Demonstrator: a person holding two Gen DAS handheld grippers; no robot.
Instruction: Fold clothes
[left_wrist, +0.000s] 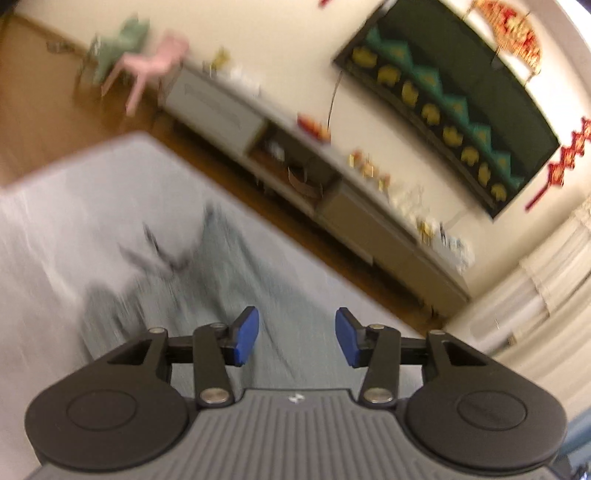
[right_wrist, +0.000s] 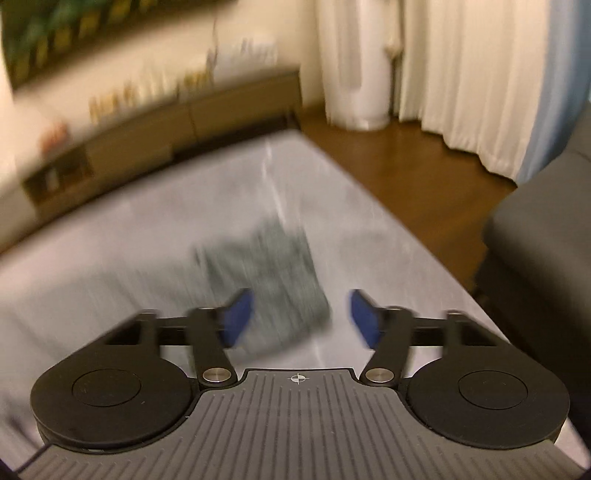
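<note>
Cloth first: a grey-green, soft fabric garment (left_wrist: 207, 280) lies on the pale grey, marbled tabletop (left_wrist: 55, 221), spread under and ahead of the left gripper (left_wrist: 296, 341). In the right wrist view it shows as a darker, roughly rectangular bundle (right_wrist: 273, 280) just past the right gripper (right_wrist: 300, 318), perhaps partly folded, though blur hides the edges. Both grippers have blue pads set wide apart, holding nothing and hovering above the cloth. I judge the folding is at most partway, with neat final folds left to make. Beyond the table are brown wood flooring, a long low cabinet (left_wrist: 351, 214) along a cream wall, a dark framed panel (left_wrist: 454, 96), white curtains (right_wrist: 443, 74) and a grey sofa (right_wrist: 546, 258).
</note>
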